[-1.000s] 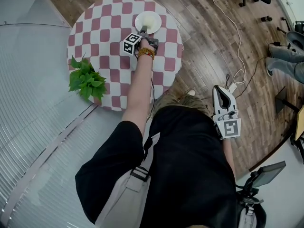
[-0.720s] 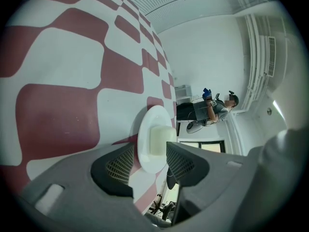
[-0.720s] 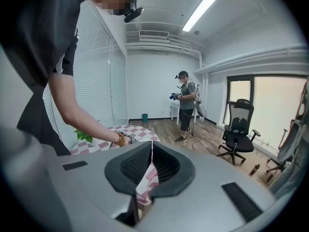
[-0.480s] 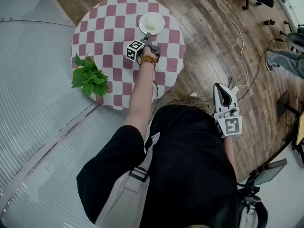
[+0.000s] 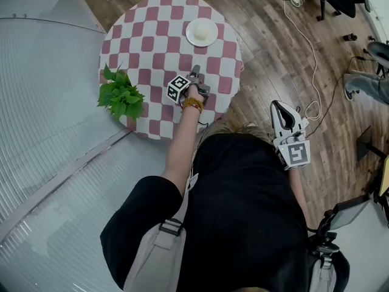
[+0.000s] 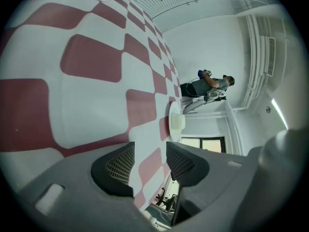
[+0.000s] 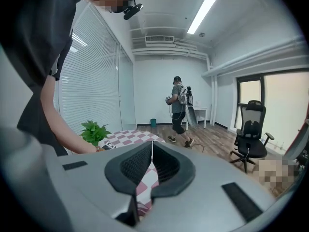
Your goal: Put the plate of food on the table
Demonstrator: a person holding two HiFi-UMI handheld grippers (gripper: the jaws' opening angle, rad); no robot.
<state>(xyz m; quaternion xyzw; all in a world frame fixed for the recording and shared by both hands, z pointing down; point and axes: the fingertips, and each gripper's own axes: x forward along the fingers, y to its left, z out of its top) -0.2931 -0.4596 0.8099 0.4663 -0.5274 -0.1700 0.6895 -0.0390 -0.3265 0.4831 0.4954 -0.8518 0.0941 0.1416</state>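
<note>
**Round table** (image 5: pixel 149 44): red-and-white check cloth, wood floor beneath.

**Plate of food** (image 5: pixel 202 33): white, with a pale mound on top. It stands on the cloth at the table's 1 o'clock, and neither gripper touches it.

**Left gripper** (image 5: pixel 195 73): held over the cloth at about the table's 4 o'clock, well apart from the plate. Its jaws are spread apart with nothing held between them. In the left gripper view the plate lies on the cloth ahead, beyond the jaw tips.

**Right gripper** (image 5: pixel 279 106): off the table, beyond its rim at 4 o'clock, over the floor beside the person's body. Its jaws are together and it is empty.

**Potted plant** (image 5: pixel 120 96): green leaves, at the table edge, 8 o'clock.

**Second person** (image 7: pixel 179 105): standing far across the room.

**Office chair** (image 7: pixel 251 137): near the window.
</note>
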